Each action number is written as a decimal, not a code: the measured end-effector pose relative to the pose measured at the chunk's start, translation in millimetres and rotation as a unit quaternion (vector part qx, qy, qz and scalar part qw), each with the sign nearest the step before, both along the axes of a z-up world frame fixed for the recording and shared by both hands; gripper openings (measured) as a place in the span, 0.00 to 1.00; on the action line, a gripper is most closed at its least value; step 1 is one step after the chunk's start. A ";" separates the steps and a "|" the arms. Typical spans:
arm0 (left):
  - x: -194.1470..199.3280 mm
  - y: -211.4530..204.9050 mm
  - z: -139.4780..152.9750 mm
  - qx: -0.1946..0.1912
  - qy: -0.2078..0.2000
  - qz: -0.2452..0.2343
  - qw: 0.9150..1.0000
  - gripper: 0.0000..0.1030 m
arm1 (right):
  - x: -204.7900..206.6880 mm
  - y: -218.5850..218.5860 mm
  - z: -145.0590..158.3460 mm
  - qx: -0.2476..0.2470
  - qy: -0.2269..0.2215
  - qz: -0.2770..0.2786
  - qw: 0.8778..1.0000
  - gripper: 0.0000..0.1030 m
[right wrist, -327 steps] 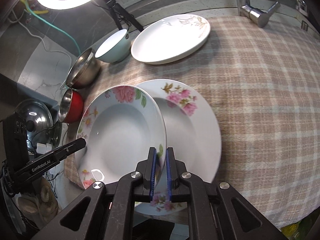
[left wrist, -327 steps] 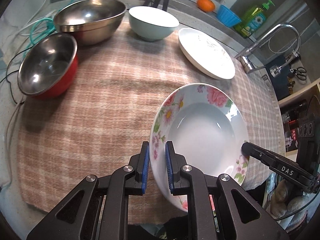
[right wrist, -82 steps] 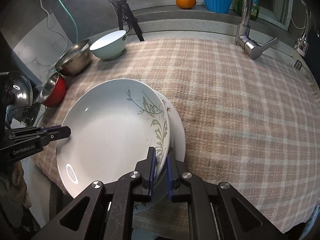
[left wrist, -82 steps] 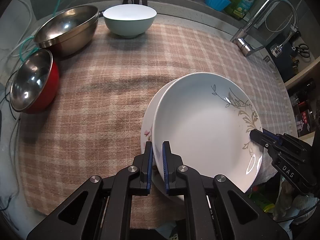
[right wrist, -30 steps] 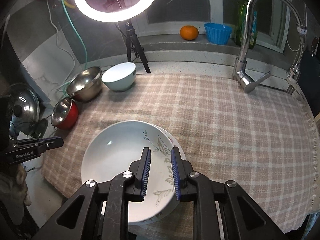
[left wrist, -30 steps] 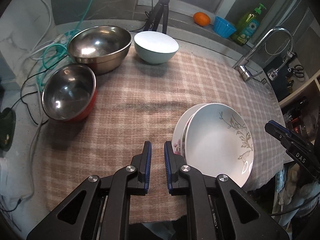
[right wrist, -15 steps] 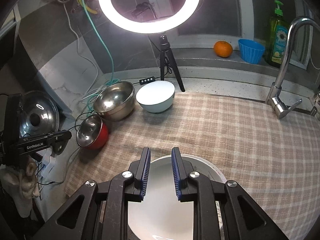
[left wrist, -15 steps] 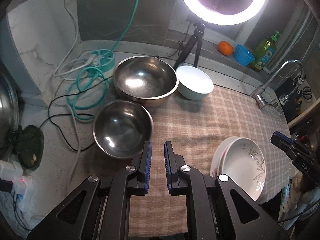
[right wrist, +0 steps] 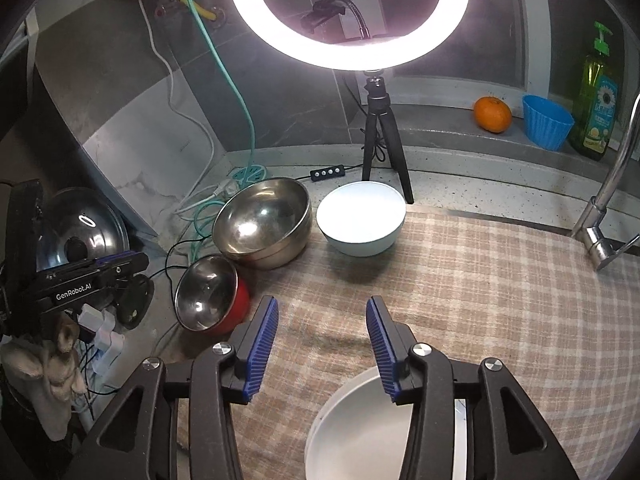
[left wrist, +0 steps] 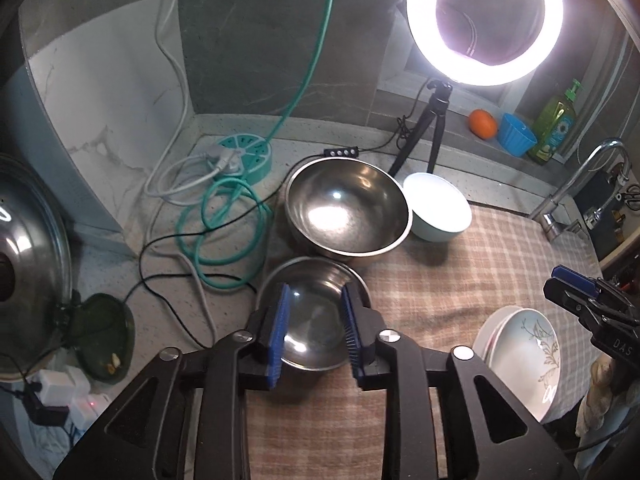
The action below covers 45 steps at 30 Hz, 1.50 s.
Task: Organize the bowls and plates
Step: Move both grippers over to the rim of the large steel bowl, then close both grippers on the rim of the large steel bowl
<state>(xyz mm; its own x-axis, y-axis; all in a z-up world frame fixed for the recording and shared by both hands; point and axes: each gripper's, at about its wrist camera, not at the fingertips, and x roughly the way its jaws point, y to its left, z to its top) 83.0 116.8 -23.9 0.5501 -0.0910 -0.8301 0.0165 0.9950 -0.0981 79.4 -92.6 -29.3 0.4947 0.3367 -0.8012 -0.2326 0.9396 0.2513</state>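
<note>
My left gripper point(left wrist: 314, 328) is open and empty, held above a small steel bowl with a red outside point(left wrist: 312, 312), which also shows in the right wrist view point(right wrist: 208, 300). Behind it stand a large steel bowl point(left wrist: 346, 212) point(right wrist: 262, 222) and a pale green bowl point(left wrist: 438, 208) point(right wrist: 362, 218). The stack of plates point(left wrist: 520, 356), a white plate with a leaf pattern on top, lies at the front right of the checked cloth point(left wrist: 460, 272). My right gripper point(right wrist: 322, 342) is open and empty above the stack's near rim point(right wrist: 360, 432).
A ring light point(right wrist: 348, 12) on a tripod point(right wrist: 380, 140) stands behind the bowls. Cables and a teal power hub point(left wrist: 244, 158) lie at the left. A faucet point(right wrist: 604, 216), an orange point(right wrist: 493, 114), a blue cup point(right wrist: 546, 122) and a soap bottle point(right wrist: 598, 96) are at the right back. A pot lid point(left wrist: 28, 260) leans far left.
Both grippers let go of the leaf plate on the stack and drew back and up. Both have now opened wide; the left has moved left over the small red bowl.
</note>
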 end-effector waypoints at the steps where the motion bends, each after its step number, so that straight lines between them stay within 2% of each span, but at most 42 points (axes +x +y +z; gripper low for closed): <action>1: 2.7 1.8 -0.3 0.003 -0.001 0.000 1.000 0.38 | 3.4 2.5 -2.4 0.003 0.004 -0.001 1.000 0.41; 2: 4.7 3.5 -0.9 0.004 -0.001 0.000 1.000 0.43 | 7.0 4.6 -5.1 0.008 0.010 -0.001 1.000 0.41; 5: 12.6 9.6 -4.8 0.002 0.003 -0.001 1.000 0.46 | 16.5 8.7 -12.1 0.019 0.026 -0.002 0.999 0.41; 6: 16.3 12.6 -6.9 -0.002 0.006 0.001 1.000 0.54 | 19.2 9.8 -14.0 0.023 0.031 -0.002 0.999 0.41; 8: 24.2 19.6 -11.1 -0.012 0.012 0.005 1.000 0.61 | 25.8 12.3 -17.3 0.029 0.038 -0.003 0.999 0.41; 15: 49.7 42.8 -26.0 -0.040 0.038 0.025 0.998 0.61 | 51.3 21.2 -24.4 0.037 0.052 -0.009 0.998 0.41; 19: 61.8 48.2 -32.0 -0.049 0.044 0.028 0.997 0.61 | 70.5 23.2 -32.7 0.059 0.070 -0.020 0.996 0.41; 28: 100.7 52.4 -49.3 -0.072 0.063 0.016 0.995 0.49 | 107.1 37.5 -63.1 0.105 0.134 -0.051 0.984 0.40; 31: 115.8 48.7 -55.3 -0.073 0.071 0.008 0.995 0.44 | 117.3 43.8 -76.0 0.113 0.156 -0.060 0.979 0.37; 34: 131.3 47.7 -64.5 -0.090 0.088 0.006 0.992 0.39 | 124.9 48.1 -85.3 0.114 0.168 -0.070 0.977 0.33; 38: 144.6 45.5 -72.8 -0.082 0.094 0.005 0.992 0.32 | 131.7 52.4 -91.9 0.116 0.177 -0.075 0.975 0.30; 45: 156.4 44.2 -80.4 -0.080 0.099 0.005 0.992 0.31 | 141.3 55.0 -98.6 0.110 0.184 -0.078 0.974 0.26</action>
<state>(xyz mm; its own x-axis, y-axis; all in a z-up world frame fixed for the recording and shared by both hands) 239.3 160.9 -104.3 0.3786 -0.2260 -0.8975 -0.0288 0.9664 -0.2555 220.6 -37.6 -127.9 0.2458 0.4645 -0.8508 0.0521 0.8701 0.4901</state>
